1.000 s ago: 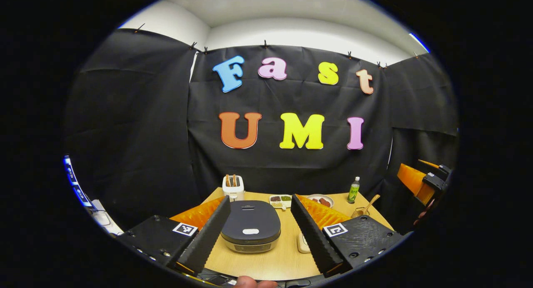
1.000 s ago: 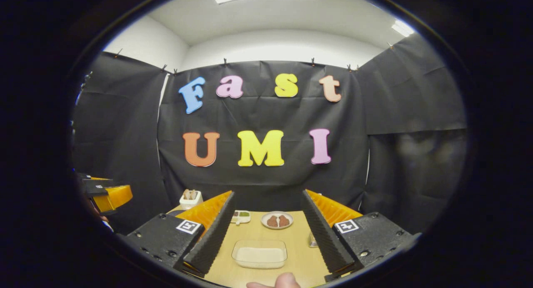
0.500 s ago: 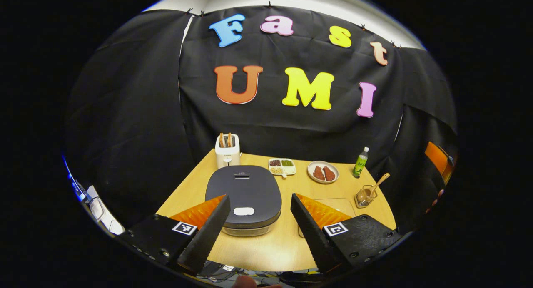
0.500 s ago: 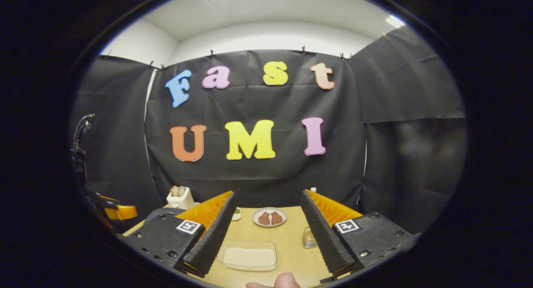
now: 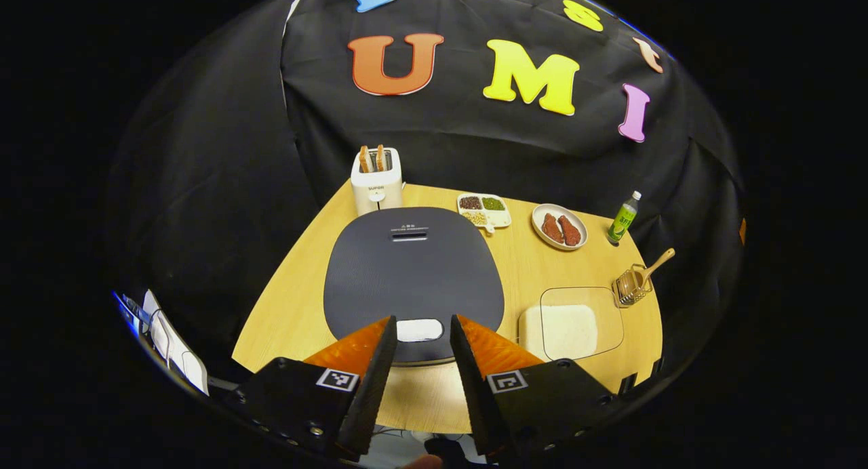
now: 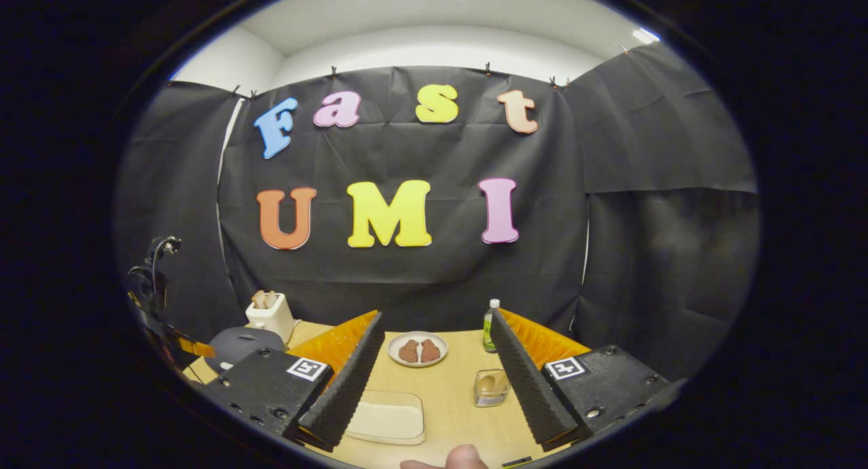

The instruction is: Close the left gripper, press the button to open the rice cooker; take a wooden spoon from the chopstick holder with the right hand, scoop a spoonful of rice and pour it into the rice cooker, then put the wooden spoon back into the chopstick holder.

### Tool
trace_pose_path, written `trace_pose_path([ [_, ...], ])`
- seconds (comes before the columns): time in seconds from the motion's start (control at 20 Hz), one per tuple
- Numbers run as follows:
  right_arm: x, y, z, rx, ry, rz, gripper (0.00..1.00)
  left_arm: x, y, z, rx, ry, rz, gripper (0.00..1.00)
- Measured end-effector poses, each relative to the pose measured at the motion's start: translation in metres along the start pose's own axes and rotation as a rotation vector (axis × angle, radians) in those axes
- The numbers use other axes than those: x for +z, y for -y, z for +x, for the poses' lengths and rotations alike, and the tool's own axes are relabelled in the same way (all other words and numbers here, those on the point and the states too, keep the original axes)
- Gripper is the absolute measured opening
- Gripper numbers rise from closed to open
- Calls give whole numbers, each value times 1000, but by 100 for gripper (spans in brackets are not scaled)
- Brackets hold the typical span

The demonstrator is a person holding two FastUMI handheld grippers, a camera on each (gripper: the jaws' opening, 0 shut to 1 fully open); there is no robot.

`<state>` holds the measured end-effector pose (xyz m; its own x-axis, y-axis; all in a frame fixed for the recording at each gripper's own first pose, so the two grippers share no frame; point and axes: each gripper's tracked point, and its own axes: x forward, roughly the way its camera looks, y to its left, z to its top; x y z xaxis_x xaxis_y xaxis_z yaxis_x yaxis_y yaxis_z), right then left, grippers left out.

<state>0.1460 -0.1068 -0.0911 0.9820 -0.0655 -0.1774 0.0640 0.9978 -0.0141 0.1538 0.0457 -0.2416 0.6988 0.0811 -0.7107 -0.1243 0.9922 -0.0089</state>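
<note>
Left gripper view: left gripper [image 5: 419, 350] narrowed to a slim gap, empty, above the white oval button [image 5: 419, 330] at the near edge of the dark grey, closed rice cooker [image 5: 413, 272]. Clear glass dish of white rice [image 5: 569, 322] to its right; beyond, wire chopstick holder [image 5: 630, 287] with light wooden spoon [image 5: 656, 263].

Right gripper view: right gripper [image 6: 437, 374] spread wide, empty, over the pale wooden table [image 6: 454, 404], with the chopstick holder [image 6: 489, 388] just inside its right finger and the rice dish [image 6: 386, 418] by the left one.

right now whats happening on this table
A person holds a claw in each hand. The left claw hovers over the closed rice cooker, fingers partly closed around its white button, not pressing yet. The right claw waits open, near the chopstick holder. The wooden spoon sits in it.
</note>
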Motion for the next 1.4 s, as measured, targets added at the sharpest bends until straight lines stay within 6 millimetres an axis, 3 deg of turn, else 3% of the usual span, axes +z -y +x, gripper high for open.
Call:
trace_pose_path([
  [0.1,-3,8,5,-17,-9,13,100,-12,2,7,-22,-44,-36,0],
  [0.15,-7,10,6,-25,-14,18,100,-12,6,5,-38,-60,-45,2],
  [0.2,-8,13,7,-30,-19,24,100,-15,8,23,-63,-68,-69,5],
  [0.25,-11,14,7,-35,-23,29,100,-19,11,18,-74,-91,-75,0],
  [0.5,-16,25,6,-62,-31,29,100,-28,12,26,-103,-134,-85,0],
  [0.6,-19,29,7,-70,-41,29,100,-42,15,28,-119,-180,-105,0],
  [0.65,-19,30,6,-75,-39,26,100,-37,13,23,-124,-159,-109,0],
  [1.05,-23,14,3,-24,-39,7,100,-48,14,28,-130,-183,-141,0],
  [1.25,-13,25,-3,-38,-18,2,100,-38,15,19,-126,-157,-131,1],
  [1.4,-8,35,-7,-55,-6,10,100,-5,16,0,-115,-45,-118,1],
])
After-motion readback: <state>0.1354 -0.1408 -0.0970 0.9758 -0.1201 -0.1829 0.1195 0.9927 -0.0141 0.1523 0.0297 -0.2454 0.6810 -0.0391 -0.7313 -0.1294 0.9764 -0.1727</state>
